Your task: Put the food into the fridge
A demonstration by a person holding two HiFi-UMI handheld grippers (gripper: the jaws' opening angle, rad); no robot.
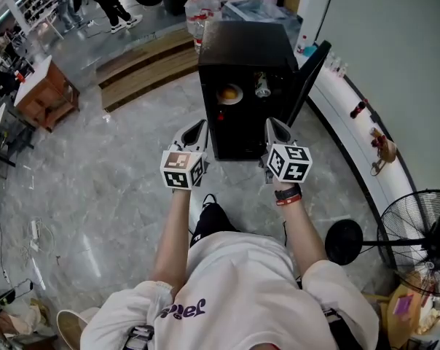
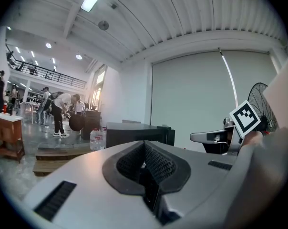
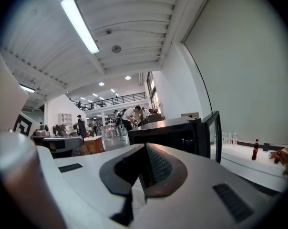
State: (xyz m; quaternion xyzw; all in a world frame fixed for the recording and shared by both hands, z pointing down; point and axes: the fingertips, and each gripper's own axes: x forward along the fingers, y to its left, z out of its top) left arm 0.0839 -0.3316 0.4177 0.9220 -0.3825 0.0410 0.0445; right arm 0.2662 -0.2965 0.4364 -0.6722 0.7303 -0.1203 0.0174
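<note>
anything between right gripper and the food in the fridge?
Nothing. In the head view only the dark interior of the open fridge lies between the right gripper and the food; the door is swung aside.

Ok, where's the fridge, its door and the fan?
fridge point(image 1: 245, 46), head view, on its black top.
door point(image 1: 312, 75), head view, on the open panel's inner face.
fan point(image 1: 406, 224), head view, on its wire cage.

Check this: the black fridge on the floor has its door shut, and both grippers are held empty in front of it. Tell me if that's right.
Not quite: the head view shows the door swung open, not shut. The rest stands: the black fridge is on the floor, left gripper and right gripper empty in front of it.
</note>
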